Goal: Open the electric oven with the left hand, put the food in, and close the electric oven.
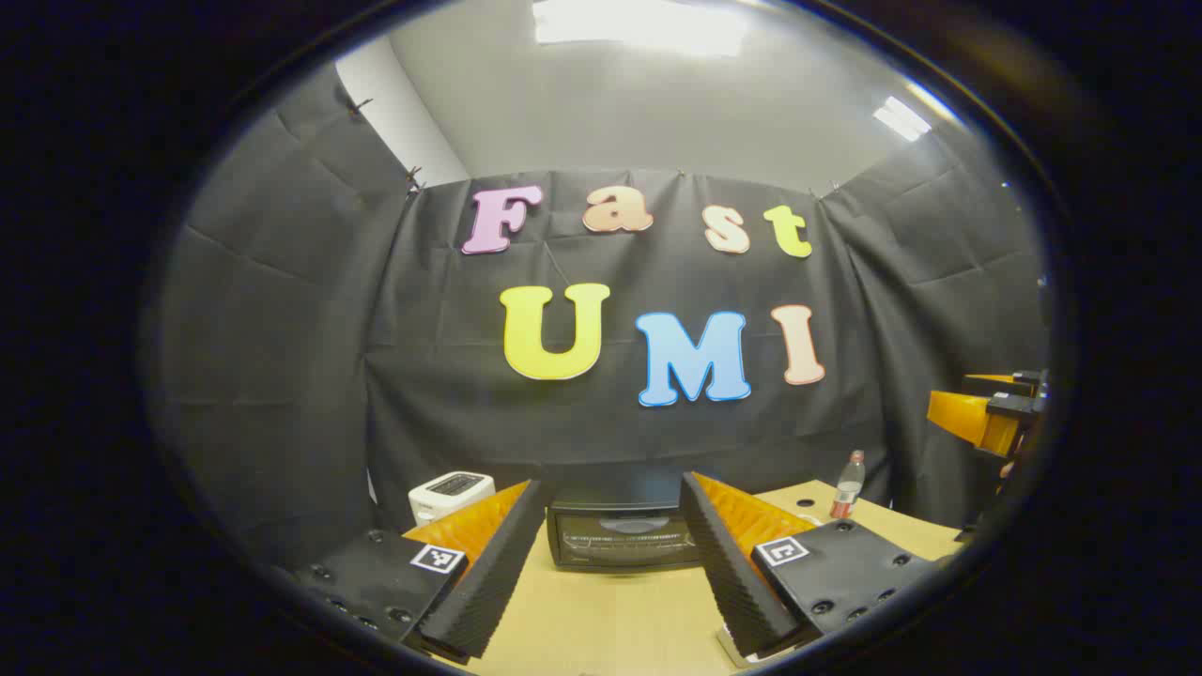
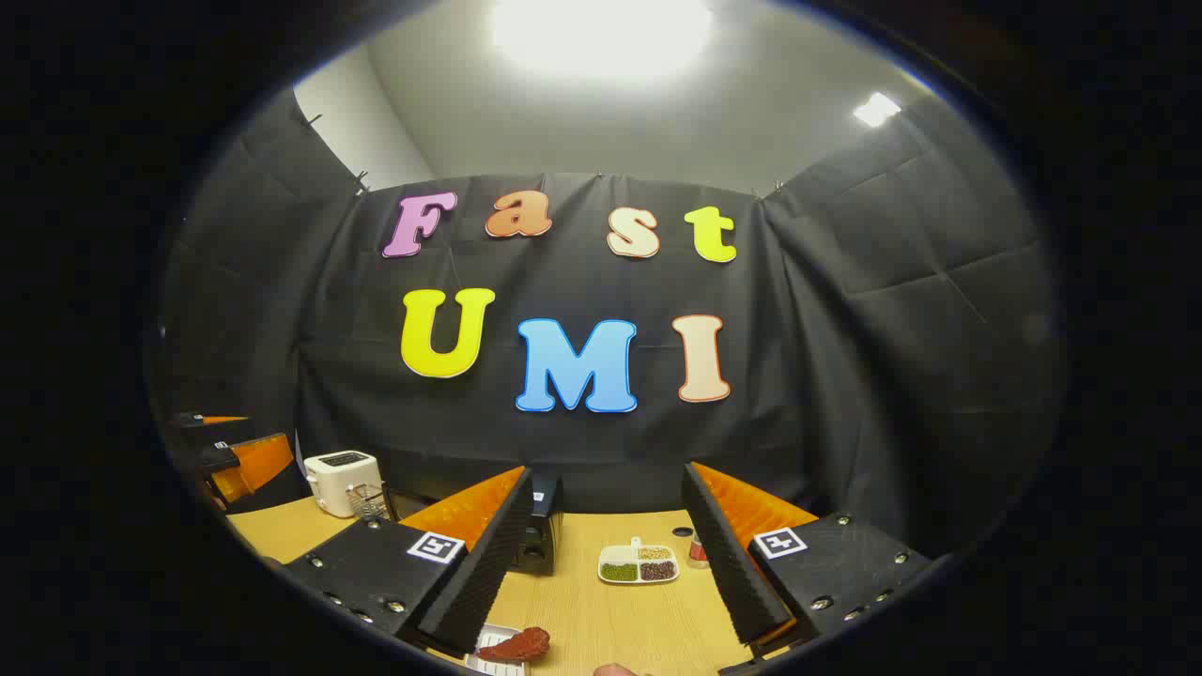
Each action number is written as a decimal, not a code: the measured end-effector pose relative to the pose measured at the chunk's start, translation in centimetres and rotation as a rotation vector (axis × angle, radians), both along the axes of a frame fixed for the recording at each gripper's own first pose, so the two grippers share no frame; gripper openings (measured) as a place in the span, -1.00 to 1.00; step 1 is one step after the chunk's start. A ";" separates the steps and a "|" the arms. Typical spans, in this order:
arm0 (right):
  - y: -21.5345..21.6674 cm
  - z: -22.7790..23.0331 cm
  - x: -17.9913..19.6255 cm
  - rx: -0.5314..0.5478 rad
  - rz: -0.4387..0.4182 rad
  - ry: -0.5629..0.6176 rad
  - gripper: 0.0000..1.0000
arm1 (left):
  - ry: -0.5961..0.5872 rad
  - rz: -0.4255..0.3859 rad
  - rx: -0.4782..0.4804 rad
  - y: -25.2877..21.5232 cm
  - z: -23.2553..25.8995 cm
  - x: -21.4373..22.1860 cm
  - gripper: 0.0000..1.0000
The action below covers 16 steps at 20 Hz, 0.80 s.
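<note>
Left gripper (image 1: 610,563) hangs wide open and empty, facing the closed electric oven (image 1: 624,535) across the table (image 1: 601,629); its rigid hinged door probably wants a top-edge pull. Right gripper (image 2: 601,573), equally spread, holds nothing above the reddish food (image 2: 516,645), seemingly light and greasy.

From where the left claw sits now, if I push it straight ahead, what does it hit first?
Most likely the electric oven: its shut front sits centred between the open left claw's fingers, with bare table before it. How far off it is, the fisheye does not tell.
</note>
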State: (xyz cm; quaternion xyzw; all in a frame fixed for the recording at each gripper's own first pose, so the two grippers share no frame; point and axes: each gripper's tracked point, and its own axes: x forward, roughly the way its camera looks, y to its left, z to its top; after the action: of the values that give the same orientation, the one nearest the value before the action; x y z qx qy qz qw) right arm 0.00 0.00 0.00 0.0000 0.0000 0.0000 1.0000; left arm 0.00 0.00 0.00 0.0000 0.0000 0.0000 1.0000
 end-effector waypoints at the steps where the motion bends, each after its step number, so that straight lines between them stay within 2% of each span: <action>1: -0.1 0.0 0.1 -0.003 0.002 0.000 0.93 | 0.002 0.000 0.001 -0.1 -0.1 0.0 1.00; 11: -1.3 -0.3 0.5 -0.005 0.030 -0.003 0.92 | -0.003 0.010 0.018 -2.1 0.1 0.2 1.00; 16: -1.9 -0.8 0.4 0.008 0.070 0.000 0.93 | -0.007 0.042 0.015 -3.0 -0.3 1.2 1.00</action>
State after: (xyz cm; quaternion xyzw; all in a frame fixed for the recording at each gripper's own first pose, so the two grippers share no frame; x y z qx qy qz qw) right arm 0.41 -1.86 -0.84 0.0040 -0.0001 0.0349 0.9994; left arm 1.21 -3.01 -0.31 0.0077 -0.0035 0.0212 0.9997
